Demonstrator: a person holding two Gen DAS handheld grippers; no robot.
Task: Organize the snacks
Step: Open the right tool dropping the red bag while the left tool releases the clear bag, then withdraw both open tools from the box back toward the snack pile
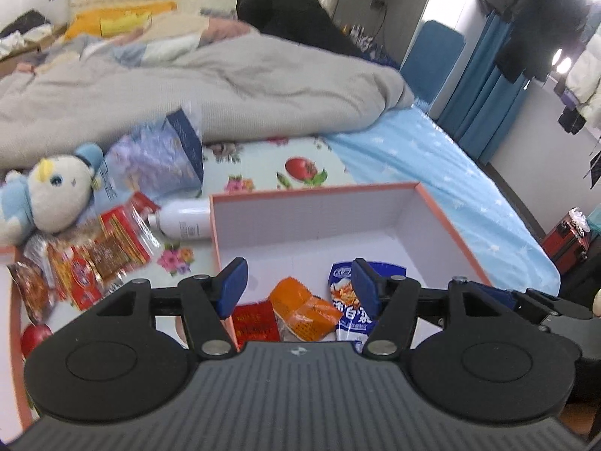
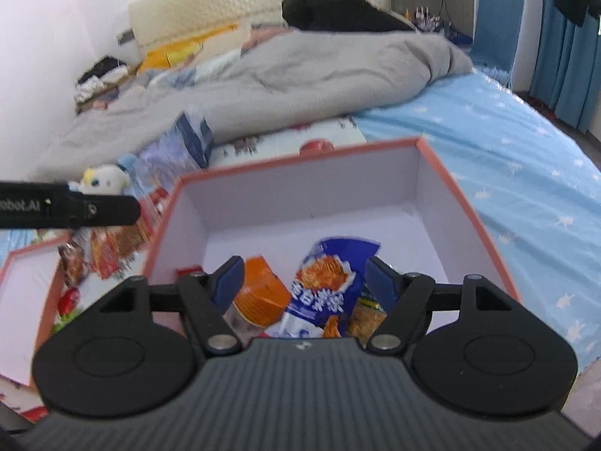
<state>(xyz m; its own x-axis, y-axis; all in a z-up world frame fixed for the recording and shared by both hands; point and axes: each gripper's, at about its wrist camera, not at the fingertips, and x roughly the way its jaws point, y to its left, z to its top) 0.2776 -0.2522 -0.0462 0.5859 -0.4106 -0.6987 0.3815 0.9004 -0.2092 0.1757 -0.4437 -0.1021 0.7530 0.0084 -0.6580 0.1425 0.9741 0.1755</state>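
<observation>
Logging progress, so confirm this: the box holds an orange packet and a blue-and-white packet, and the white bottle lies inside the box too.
One thing is wrong: the white bottle lies outside the box, on the bed against its left wall, as the left wrist view shows. The orange packet and blue-and-white packet are inside.

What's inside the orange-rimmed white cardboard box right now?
The orange-rimmed white cardboard box holds an orange packet, a blue-and-white packet, a small red packet and a yellowish one. The grippers hide its near end.
</observation>
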